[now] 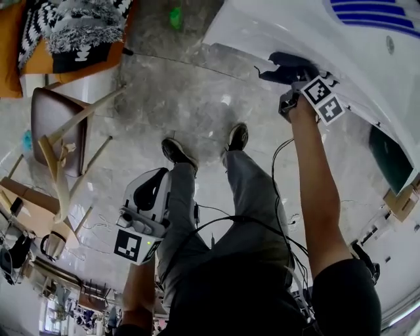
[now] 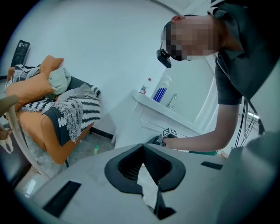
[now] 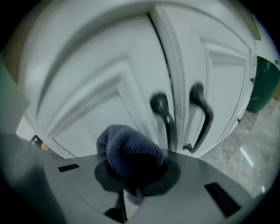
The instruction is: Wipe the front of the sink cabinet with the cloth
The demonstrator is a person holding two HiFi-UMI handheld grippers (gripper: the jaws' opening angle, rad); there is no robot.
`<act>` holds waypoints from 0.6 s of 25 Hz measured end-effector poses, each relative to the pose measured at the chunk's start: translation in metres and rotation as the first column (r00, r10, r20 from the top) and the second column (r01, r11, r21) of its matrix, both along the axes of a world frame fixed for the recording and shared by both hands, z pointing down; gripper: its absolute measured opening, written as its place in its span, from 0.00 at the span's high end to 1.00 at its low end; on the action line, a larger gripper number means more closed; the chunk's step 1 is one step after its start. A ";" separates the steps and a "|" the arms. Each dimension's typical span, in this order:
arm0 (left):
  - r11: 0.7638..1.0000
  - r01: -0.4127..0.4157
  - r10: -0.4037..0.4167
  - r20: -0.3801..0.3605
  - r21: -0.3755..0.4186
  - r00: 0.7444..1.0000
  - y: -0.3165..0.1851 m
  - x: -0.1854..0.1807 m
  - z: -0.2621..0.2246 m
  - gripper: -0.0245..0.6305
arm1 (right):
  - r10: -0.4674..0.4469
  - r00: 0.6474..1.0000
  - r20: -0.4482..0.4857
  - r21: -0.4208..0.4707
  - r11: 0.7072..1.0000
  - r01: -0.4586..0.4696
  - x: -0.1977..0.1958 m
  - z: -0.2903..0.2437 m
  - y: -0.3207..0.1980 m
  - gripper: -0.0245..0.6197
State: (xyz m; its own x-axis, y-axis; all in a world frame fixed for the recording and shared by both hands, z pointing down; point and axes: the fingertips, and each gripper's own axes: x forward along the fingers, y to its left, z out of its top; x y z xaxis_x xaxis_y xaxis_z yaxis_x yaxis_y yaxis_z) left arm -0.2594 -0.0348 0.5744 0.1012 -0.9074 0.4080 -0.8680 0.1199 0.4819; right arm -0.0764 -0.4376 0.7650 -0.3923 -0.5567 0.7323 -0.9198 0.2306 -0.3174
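Note:
My right gripper [image 1: 289, 73] is raised against the white sink cabinet front [image 1: 262, 33] and is shut on a dark blue cloth [image 1: 287, 64]. In the right gripper view the bunched cloth [image 3: 131, 151] fills the jaws of the right gripper [image 3: 133, 171], just below and left of the two dark door handles [image 3: 164, 114] on the cabinet front [image 3: 100, 87]. My left gripper [image 1: 152, 186] hangs low beside the person's left leg, away from the cabinet. In its own view the left gripper [image 2: 146, 175] shows a narrow gap with nothing between the jaws.
A wooden chair [image 1: 56, 125] stands at the left, with a pile of clothes [image 1: 72, 26] on an orange seat beyond it. A green bottle [image 1: 175, 18] lies on the marble floor. A dark green bin [image 1: 390, 161] stands right of the cabinet. Cables [image 1: 275, 197] trail near the person's legs.

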 end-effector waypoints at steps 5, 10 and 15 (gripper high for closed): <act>0.999 0.016 -0.017 0.008 0.049 1.000 -0.006 -0.006 -0.009 0.96 | 0.016 0.996 0.088 0.117 0.993 -0.027 -0.001 -0.080 -0.004 0.90; 0.999 0.023 -0.023 0.003 0.042 1.000 0.001 -0.004 -0.002 0.96 | 0.027 0.991 0.133 0.046 0.998 -0.033 -0.042 -0.050 0.010 0.90; 0.999 0.041 -0.041 0.002 0.030 0.999 0.012 -0.005 0.006 0.96 | -0.060 0.983 0.175 -0.070 0.995 0.073 -0.123 0.012 0.049 0.90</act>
